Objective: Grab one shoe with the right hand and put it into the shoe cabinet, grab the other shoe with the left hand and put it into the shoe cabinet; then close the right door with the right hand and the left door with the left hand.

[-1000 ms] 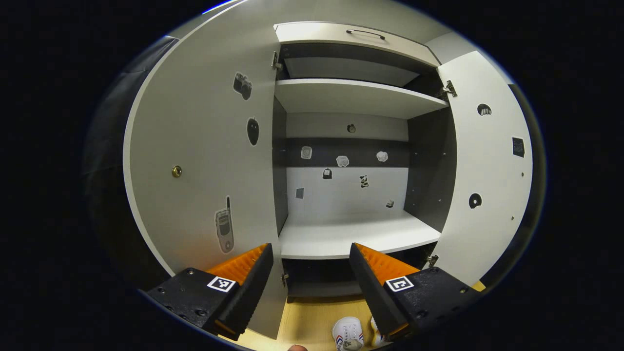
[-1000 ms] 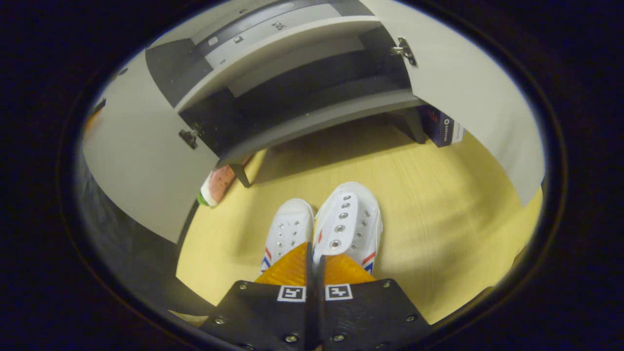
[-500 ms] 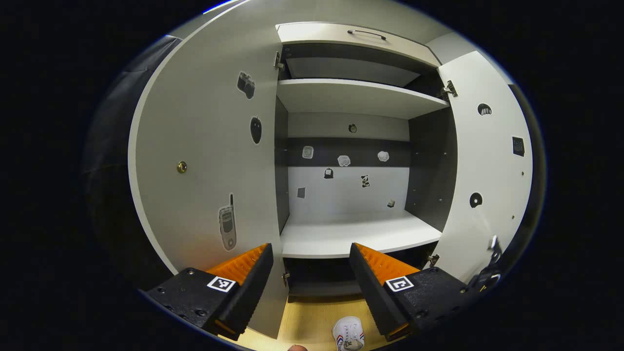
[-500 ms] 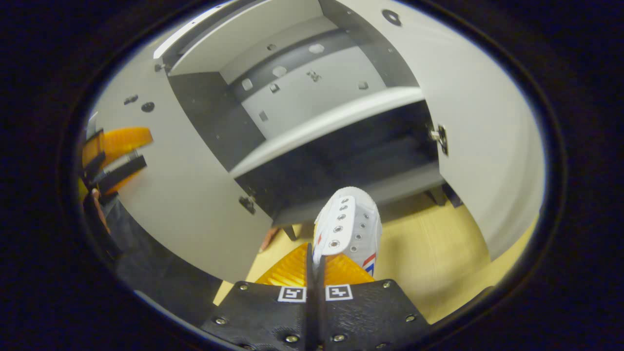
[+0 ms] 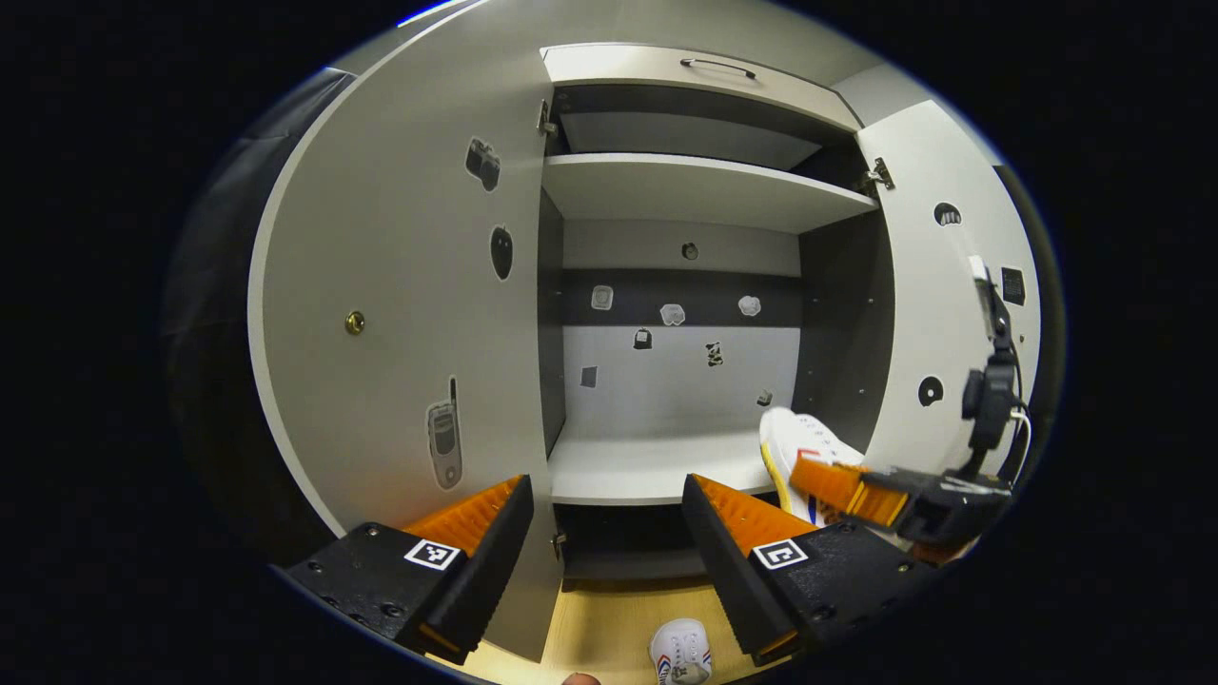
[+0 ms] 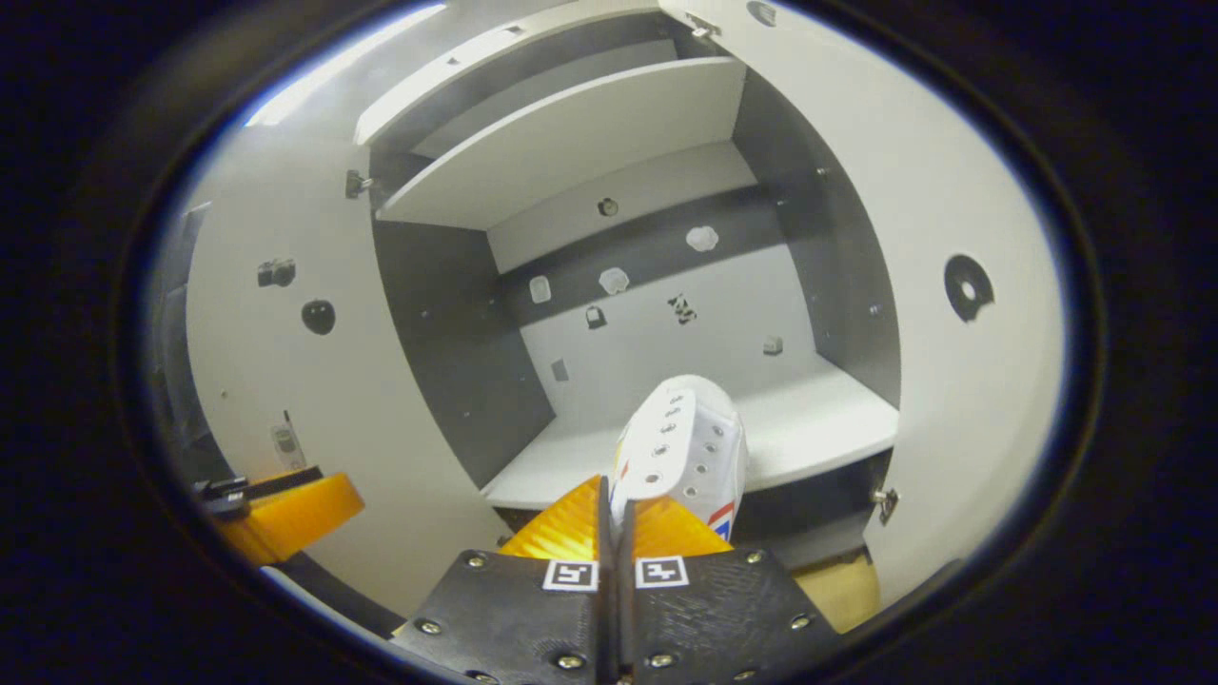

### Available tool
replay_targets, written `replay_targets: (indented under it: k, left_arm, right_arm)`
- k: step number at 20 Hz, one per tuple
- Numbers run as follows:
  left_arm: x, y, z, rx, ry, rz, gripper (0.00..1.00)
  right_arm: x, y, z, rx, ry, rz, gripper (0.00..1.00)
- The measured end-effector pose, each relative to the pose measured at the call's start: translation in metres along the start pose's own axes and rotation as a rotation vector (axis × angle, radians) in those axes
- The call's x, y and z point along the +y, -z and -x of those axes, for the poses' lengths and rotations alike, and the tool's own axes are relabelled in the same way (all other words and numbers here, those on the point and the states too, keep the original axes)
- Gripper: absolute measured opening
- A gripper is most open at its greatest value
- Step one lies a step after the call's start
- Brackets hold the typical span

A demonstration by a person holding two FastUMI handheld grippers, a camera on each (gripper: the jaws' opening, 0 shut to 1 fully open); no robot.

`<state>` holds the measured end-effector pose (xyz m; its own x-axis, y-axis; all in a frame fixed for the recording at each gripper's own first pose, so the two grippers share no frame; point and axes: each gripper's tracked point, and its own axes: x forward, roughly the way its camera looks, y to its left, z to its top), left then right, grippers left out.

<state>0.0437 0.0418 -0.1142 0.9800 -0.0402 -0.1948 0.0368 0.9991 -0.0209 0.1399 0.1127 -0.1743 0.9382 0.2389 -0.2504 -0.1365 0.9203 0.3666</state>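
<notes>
Item: white shoe [image 6: 687, 447], pinched at its rim by the right gripper [image 6: 614, 504], fingers closed on it, held above the middle shelf's [image 6: 818, 419] front edge.
Left gripper [image 5: 604, 533]: fingers apart, empty.
Second shoe [image 5: 679, 651]: on floor.
Handling: carry well inward, sole level, before releasing.

Shoe cabinet [image 5: 685, 190]: matt, smooth laminate board; small metal hinges [image 5: 877, 174] at door edges. Shoe [image 6: 687, 447]: white canvas-like cloth, metal eyelets. Floor [image 5: 609, 628]: pale wood-look, smooth. Gripper fingers [image 5: 471, 518]: ribbed pads, textured plastic body.
</notes>
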Motion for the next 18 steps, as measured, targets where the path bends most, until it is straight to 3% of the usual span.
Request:
replay_targets:
  k: [9, 18]
  left_arm:
    - [0.0, 0.006, -0.01, 0.013, 0.012, 0.01, 0.96]
    - [-0.001, 0.019, -0.017, 0.053, 0.016, 0.029, 0.96]
  right_arm:
    - [-0.066, -0.051, -0.119, -0.045, 0.144, 0.107, 0.0]
    - [-0.105, -0.007, -0.178, 0.107, 0.225, 0.032, 0.01]
